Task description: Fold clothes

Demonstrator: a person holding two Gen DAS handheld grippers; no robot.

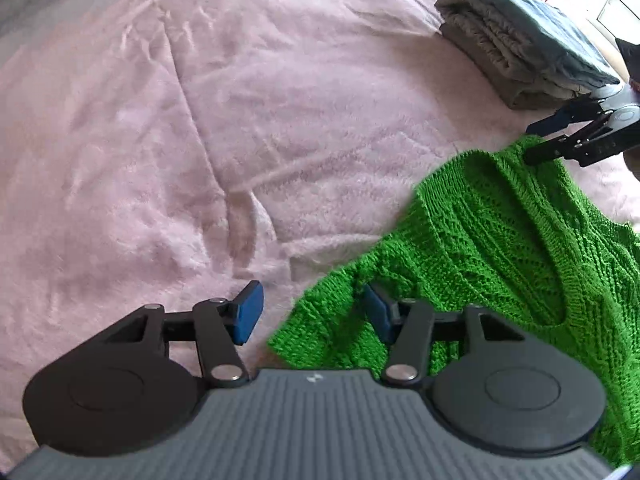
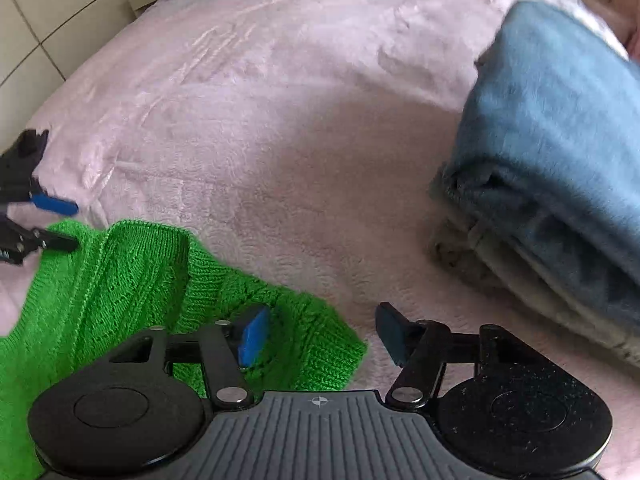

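- A green knit sweater lies rumpled on a pink plush bed cover, its shoulder corners at both sets of jaws.
- Left gripper: jaws wide apart, holding nothing; a sweater corner lies between and under them.
- Right gripper: jaws equally spread and empty, straddling the opposite corner.
- The open, chunky knit looks soft, limp and stretchy; ribbed edges at the corners likely offer the firmest pinch.
- A stack of folded clothes crowds the space beyond the right jaws; ahead of the left jaws, bare cover gives spreading room.
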